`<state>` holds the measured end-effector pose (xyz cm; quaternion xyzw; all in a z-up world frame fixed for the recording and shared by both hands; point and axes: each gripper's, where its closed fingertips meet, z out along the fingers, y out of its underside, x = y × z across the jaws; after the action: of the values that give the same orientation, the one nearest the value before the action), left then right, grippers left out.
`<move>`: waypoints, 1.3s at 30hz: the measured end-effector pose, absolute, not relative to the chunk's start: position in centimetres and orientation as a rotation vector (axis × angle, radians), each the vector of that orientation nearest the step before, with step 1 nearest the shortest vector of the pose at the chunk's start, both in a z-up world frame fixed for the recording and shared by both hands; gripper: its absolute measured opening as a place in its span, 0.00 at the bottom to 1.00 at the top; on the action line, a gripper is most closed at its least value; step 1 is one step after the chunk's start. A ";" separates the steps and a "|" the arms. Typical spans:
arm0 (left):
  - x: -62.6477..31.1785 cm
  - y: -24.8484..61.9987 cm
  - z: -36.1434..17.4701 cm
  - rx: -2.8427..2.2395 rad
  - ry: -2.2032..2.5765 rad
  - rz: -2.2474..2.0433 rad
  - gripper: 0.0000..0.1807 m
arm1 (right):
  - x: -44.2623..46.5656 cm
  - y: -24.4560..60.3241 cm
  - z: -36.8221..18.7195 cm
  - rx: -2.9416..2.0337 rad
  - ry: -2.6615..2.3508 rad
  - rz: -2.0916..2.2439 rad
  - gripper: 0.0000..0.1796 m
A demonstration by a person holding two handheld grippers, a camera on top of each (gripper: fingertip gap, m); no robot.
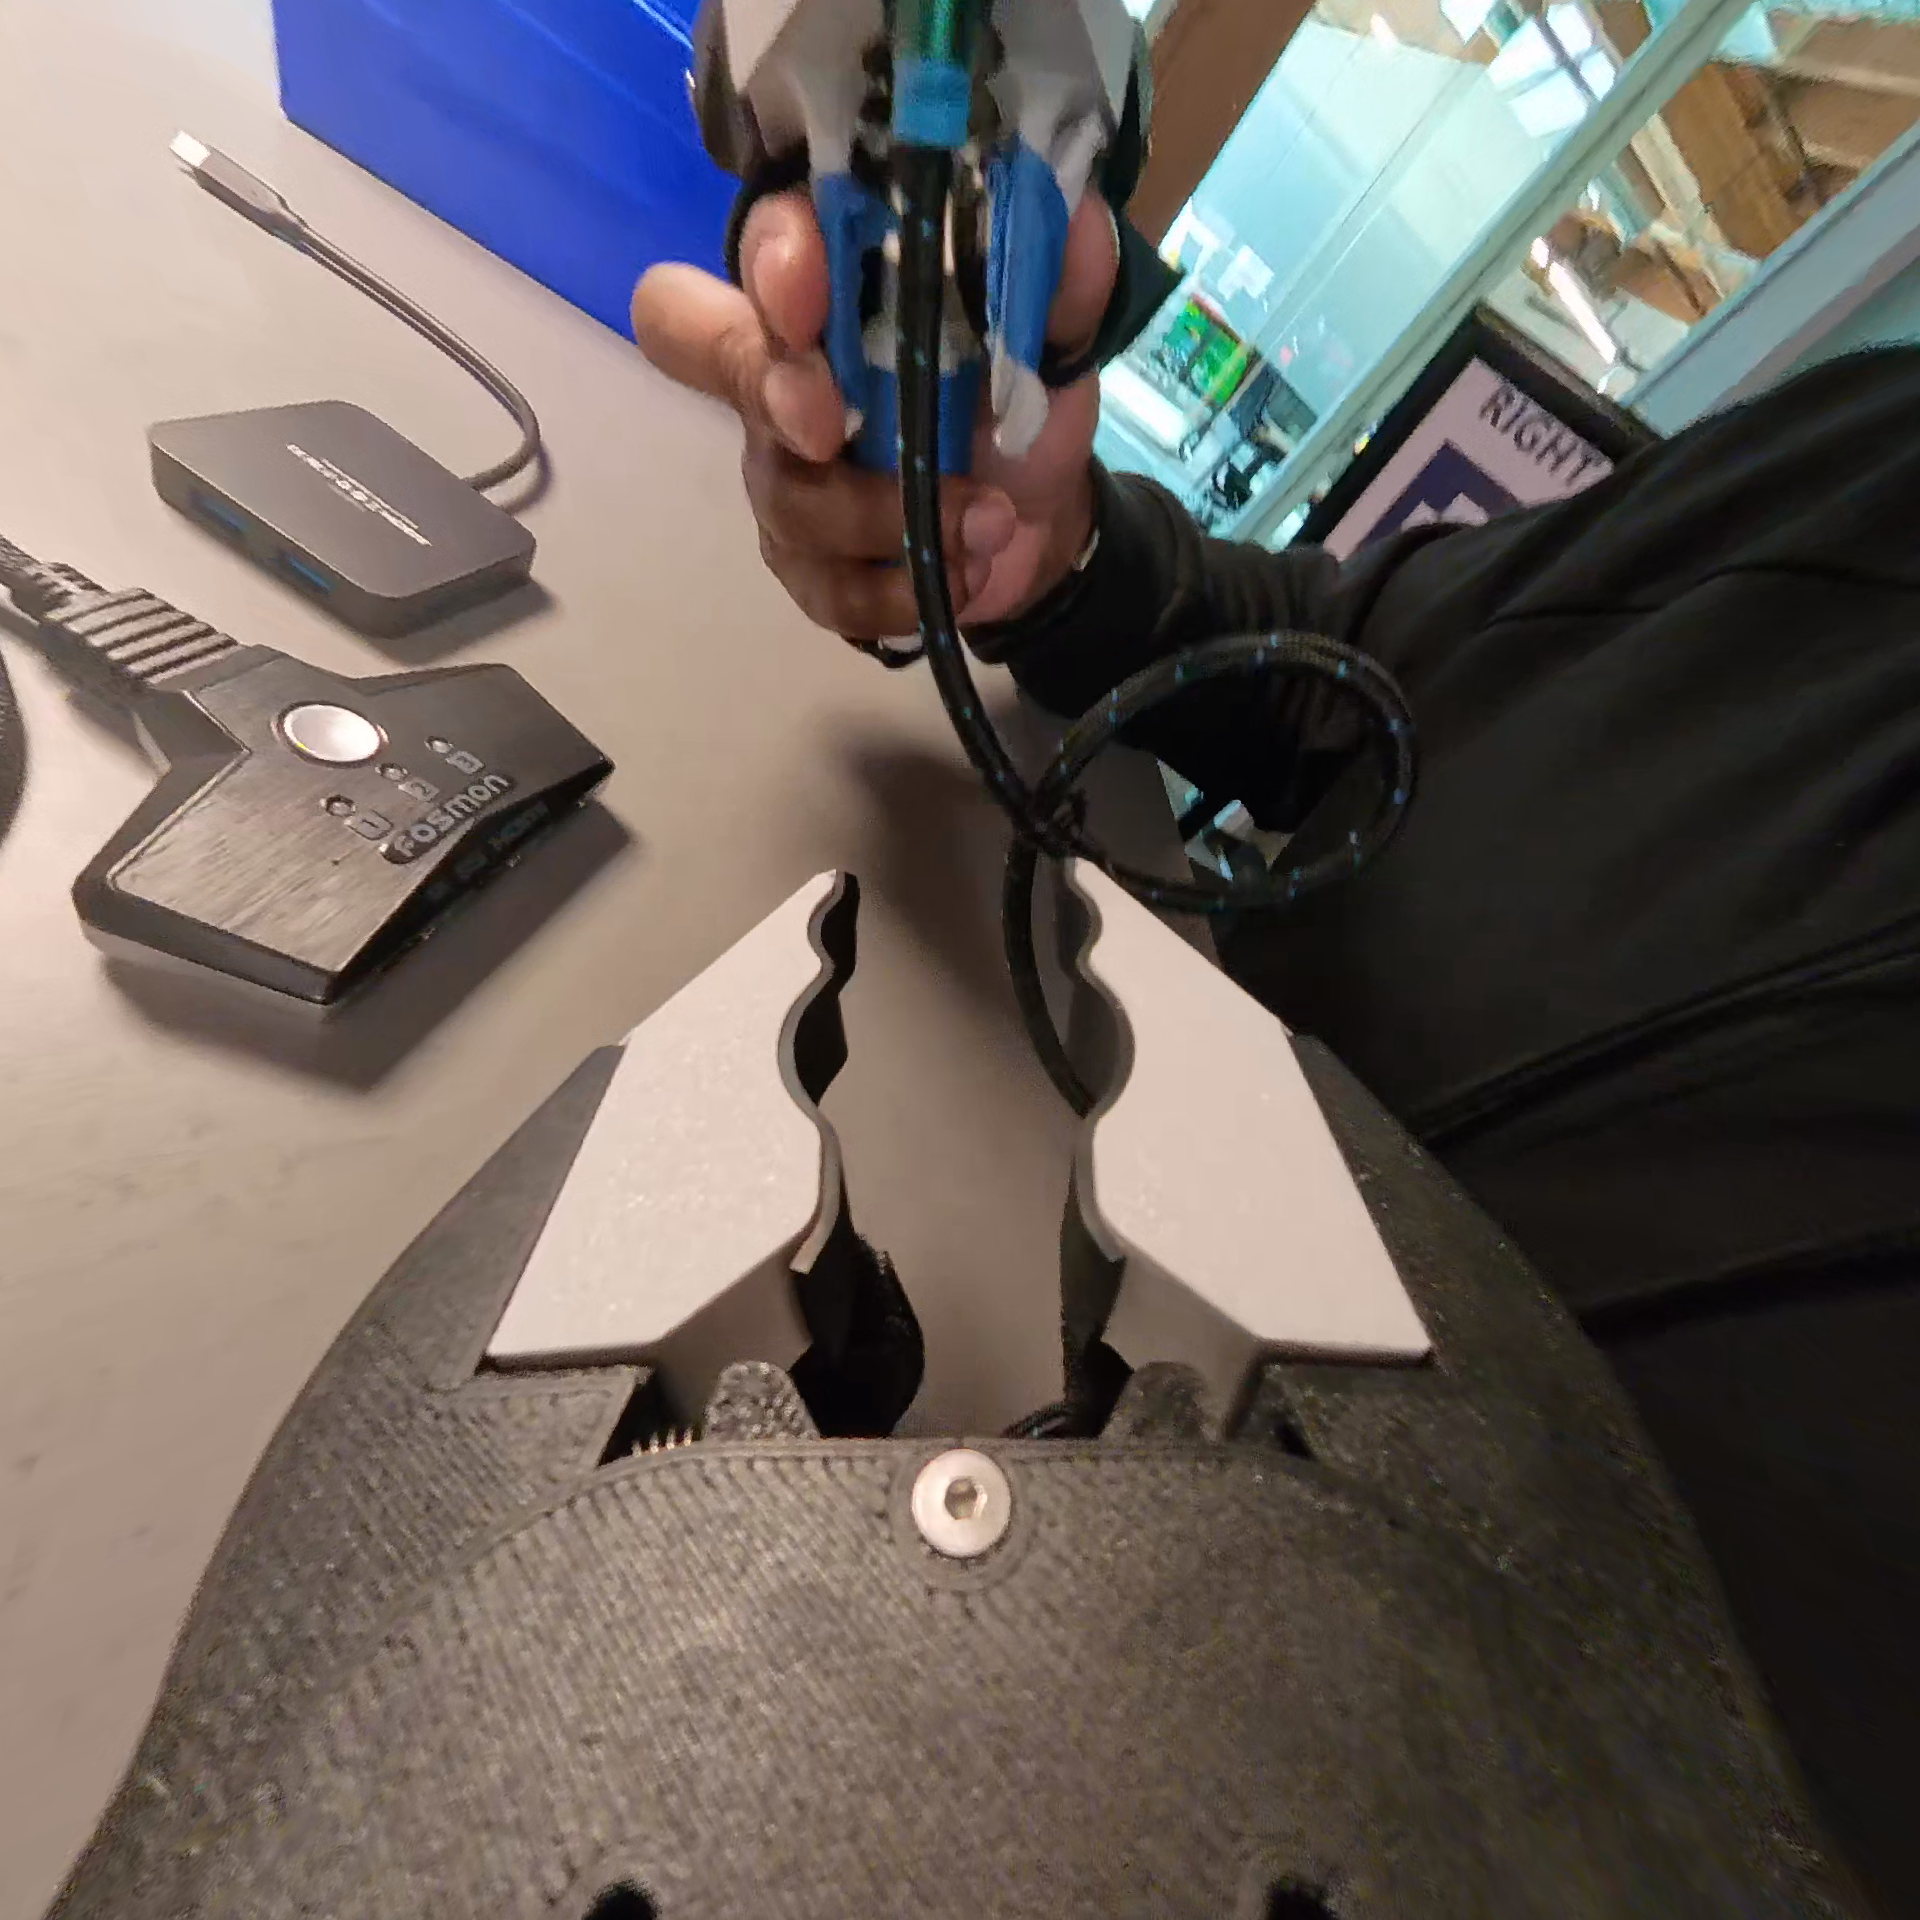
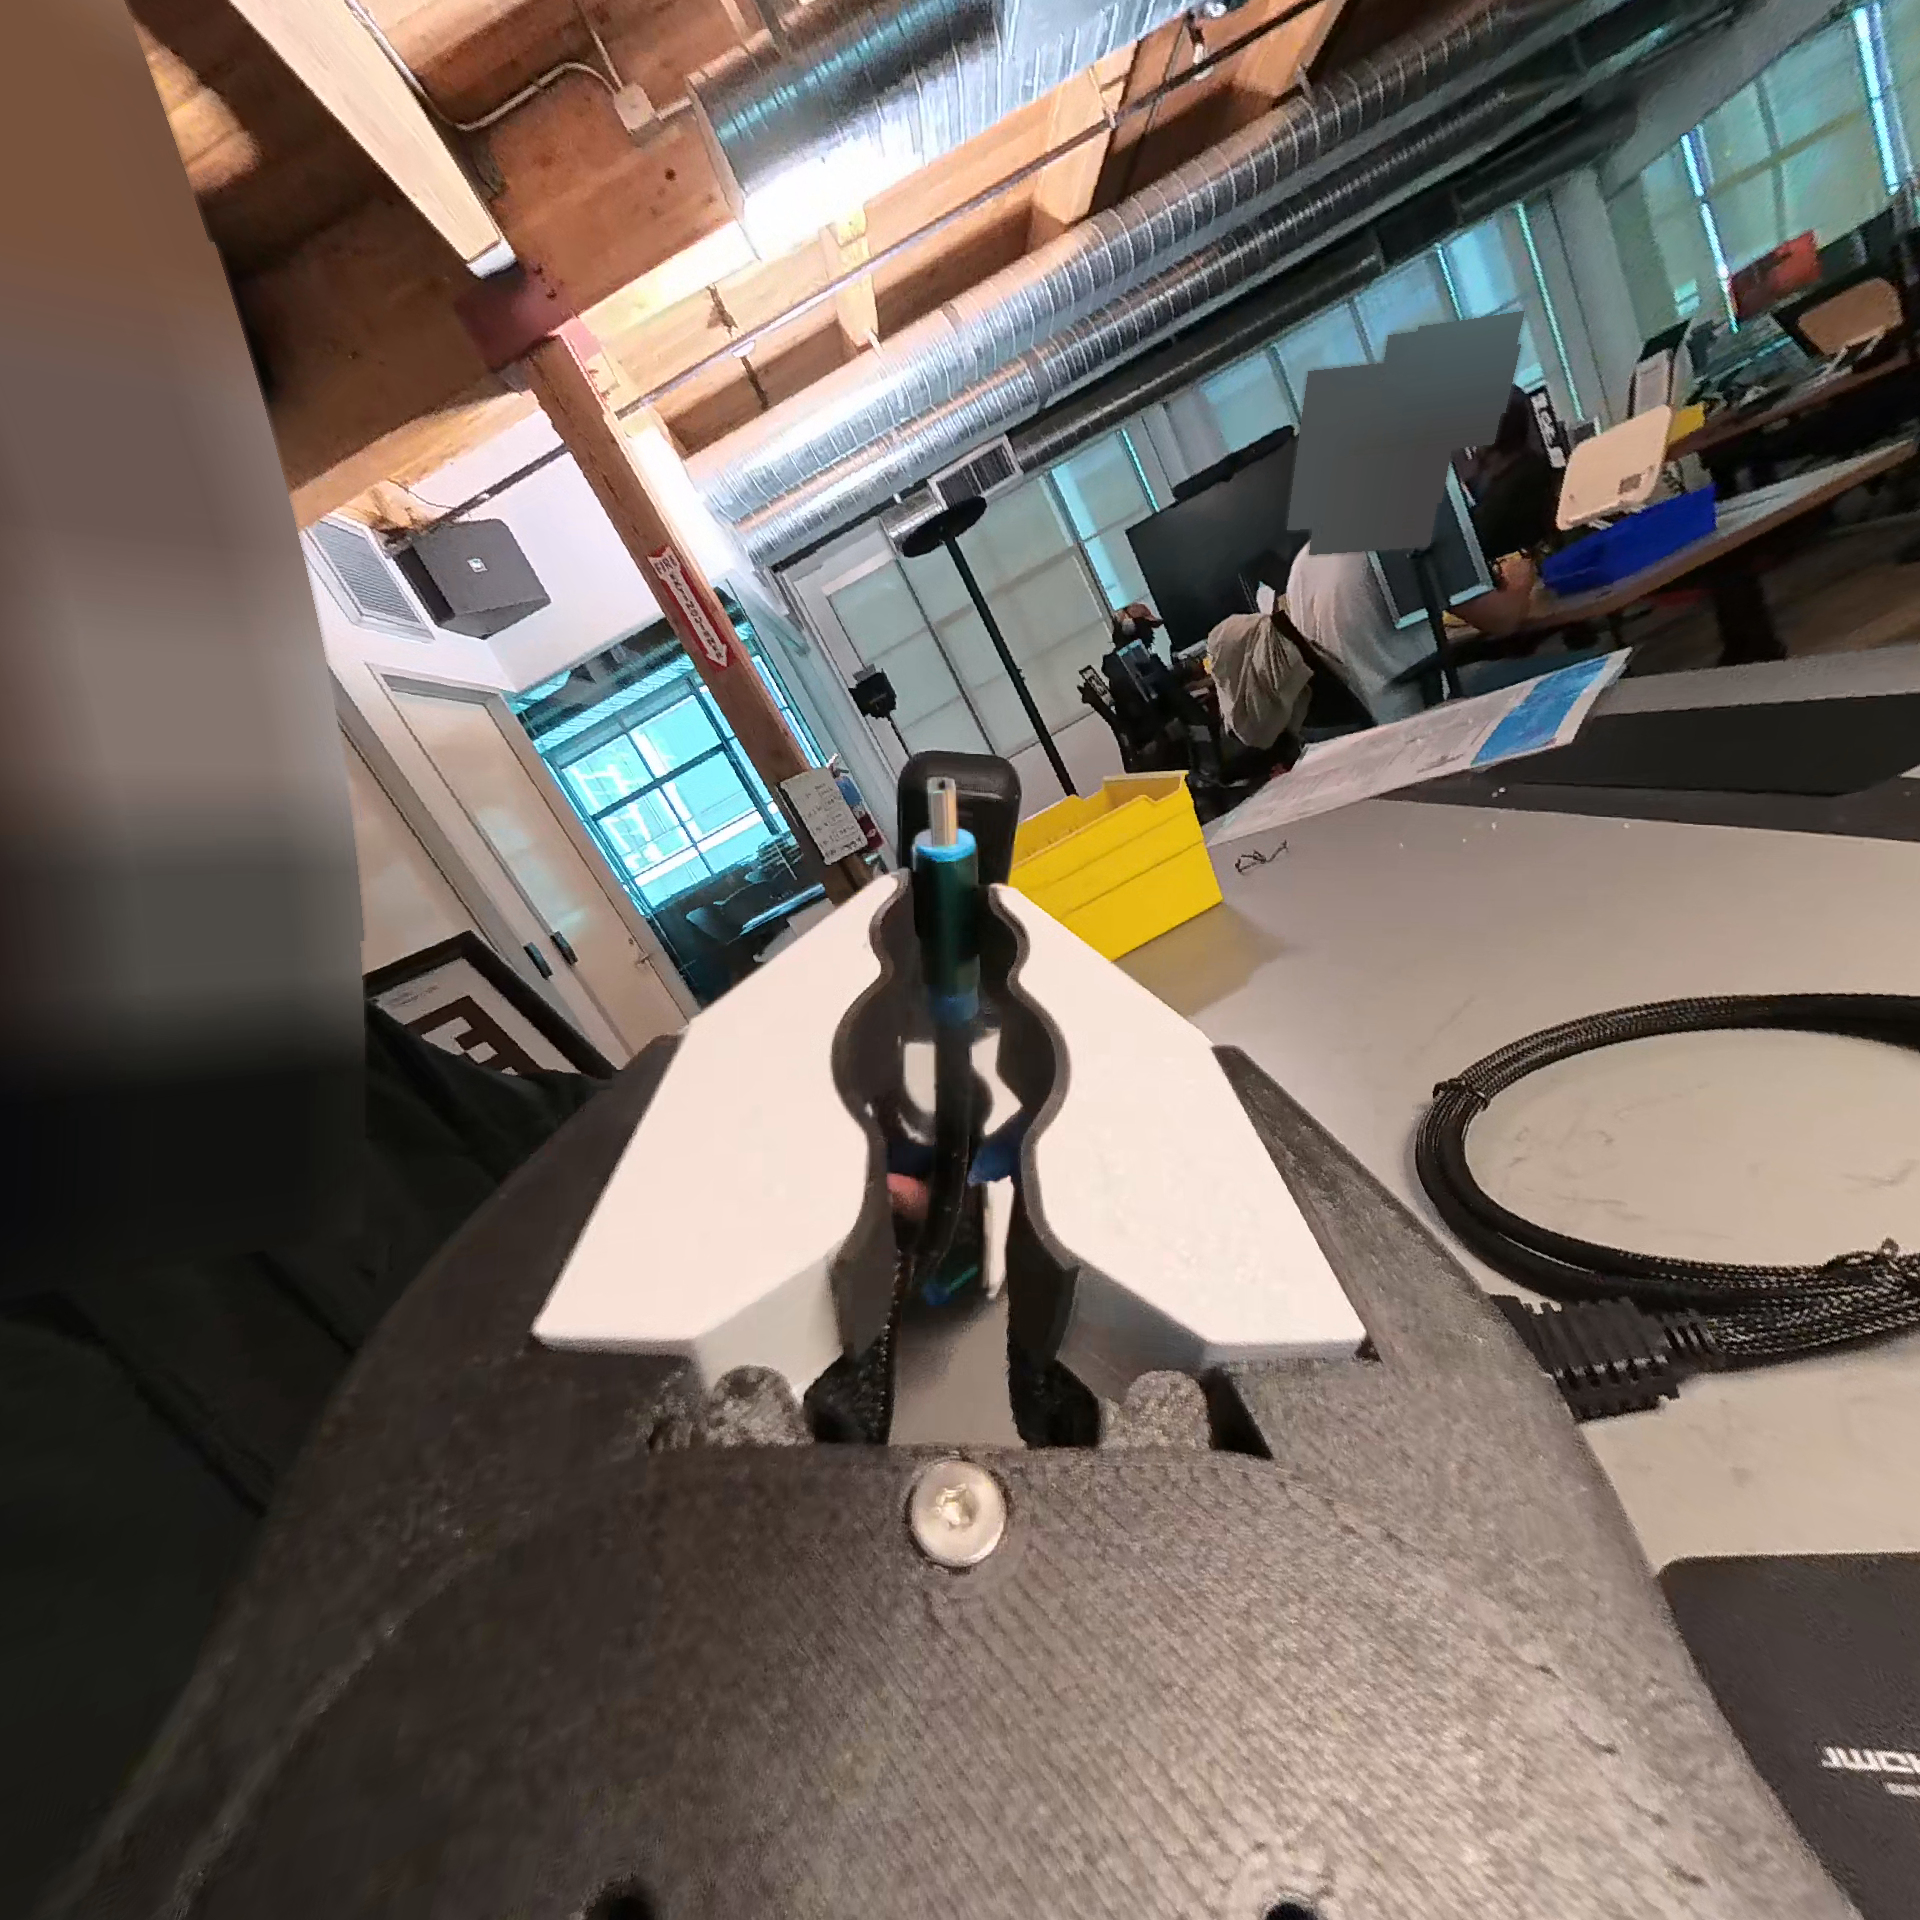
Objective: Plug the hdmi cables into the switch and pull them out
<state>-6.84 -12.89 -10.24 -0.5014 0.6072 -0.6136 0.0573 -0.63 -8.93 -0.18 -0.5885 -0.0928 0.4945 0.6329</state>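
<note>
1. The left gripper (image 1: 961,899) is low over the grey table (image 1: 260,1195), its grey fingers (image 1: 717,1091) spread apart and clasping nothing; a braided black cable (image 1: 1023,997) only passes through the gap near the right finger.
2. Just left of it the black HDMI switch (image 1: 312,831) lies flat on the table, ports unplugged, with a smaller black hub (image 1: 343,514) beyond it and a blue box (image 1: 488,114) farther back.
3. Ahead, a person's hand (image 1: 883,436) grips a blue-taped handle, raised and pointing upward.
4. The right gripper (image 2: 943,888) tilts up off the table, clamped narrowly on the HDMI plug (image 2: 945,904), its metal tip standing clear above the fingertips.
5. To its right a coiled cable (image 2: 1662,1195) rests on the table; a yellow bin (image 2: 1122,862) sits beyond.
</note>
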 end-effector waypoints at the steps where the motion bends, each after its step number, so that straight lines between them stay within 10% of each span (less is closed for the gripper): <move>1: -7.1 -13.2 -10.7 -1.508 1.892 -1.830 0.23 | -0.6 -8.9 -0.2 -1.343 -0.211 1.129 0.07; 7: -6.3 -16.4 -13.5 -1.465 2.096 -1.575 0.28 | -0.9 -8.6 -0.6 -1.349 -0.198 1.108 0.07; 11: -5.2 -16.9 -13.2 -1.470 2.028 -1.549 0.05 | 0.0 -8.1 -0.6 -1.340 -0.154 1.063 0.07; 29: -6.5 -17.1 -10.7 -1.466 1.997 -1.774 0.05 | 6.3 -7.7 0.0 -1.343 -0.013 0.750 0.07; 39: -8.1 -13.2 -10.6 -1.587 2.004 -1.629 0.39 | 3.9 -7.5 -1.5 -1.440 -0.055 0.939 0.07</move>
<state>-8.11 -13.23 -10.58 -0.5227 0.6602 -0.5365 0.0551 3.91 -7.53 -1.51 -0.6344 -0.0244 0.4138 0.6525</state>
